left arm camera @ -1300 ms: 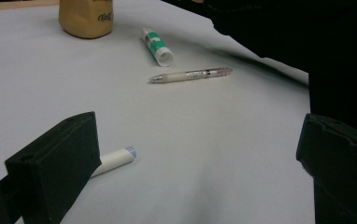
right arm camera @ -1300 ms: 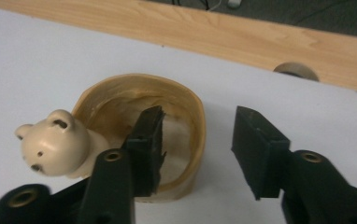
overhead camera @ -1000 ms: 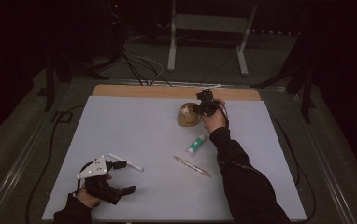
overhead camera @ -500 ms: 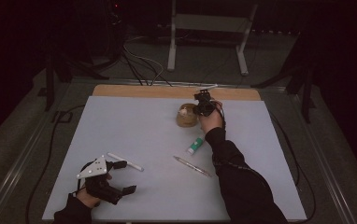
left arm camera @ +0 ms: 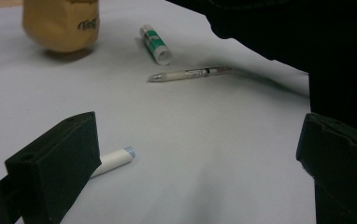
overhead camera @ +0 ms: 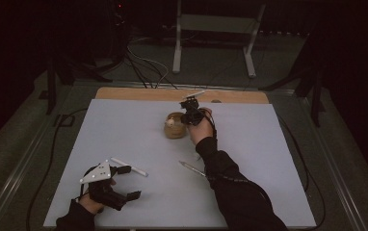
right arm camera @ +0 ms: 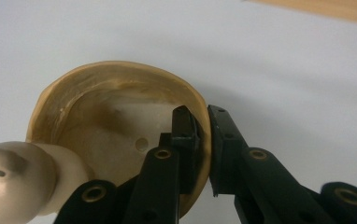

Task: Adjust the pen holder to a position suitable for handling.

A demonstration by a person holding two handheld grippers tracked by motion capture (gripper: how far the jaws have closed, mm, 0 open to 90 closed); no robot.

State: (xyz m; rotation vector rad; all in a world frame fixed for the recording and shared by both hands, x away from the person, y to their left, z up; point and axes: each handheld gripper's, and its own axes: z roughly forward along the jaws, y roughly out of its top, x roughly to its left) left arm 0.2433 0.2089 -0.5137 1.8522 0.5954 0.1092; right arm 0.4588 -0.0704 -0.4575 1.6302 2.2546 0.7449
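The tan pot (overhead camera: pixel 175 126) has slid left across the white surface (overhead camera: pixel 278 159) and a touch toward the near edge; 1 second ago it stood further right, under the hand. In that time the right gripper (overhead camera: pixel 190 111) has been closing its 2 jaws, and they are now clenched on the pot's rim, 1 inside the wall and 1 outside, as the right gripper view shows. I read that as the grasp made and the pot already being dragged or carried, so what matters next is keeping the pinch from slipping off that thin wall.

The pot is by the middle of the far edge, a little short of the bare wooden strip (overhead camera: pixel 138 93) beyond it. It is squat and round, tan outside with dark script lettering on its side, paler inside, with a small hole in the bottom. A rounded cream thing sits at its near rim; I cannot tell what it is.

Nearer me lie a green and white glue stick (left arm camera: pixel 156 44) and a pen (overhead camera: pixel 191 168), both apart from the pot. By the near left corner the left gripper (overhead camera: pixel 130 182) rests with jaws spread and empty, just beside a white stick (overhead camera: pixel 129 166).
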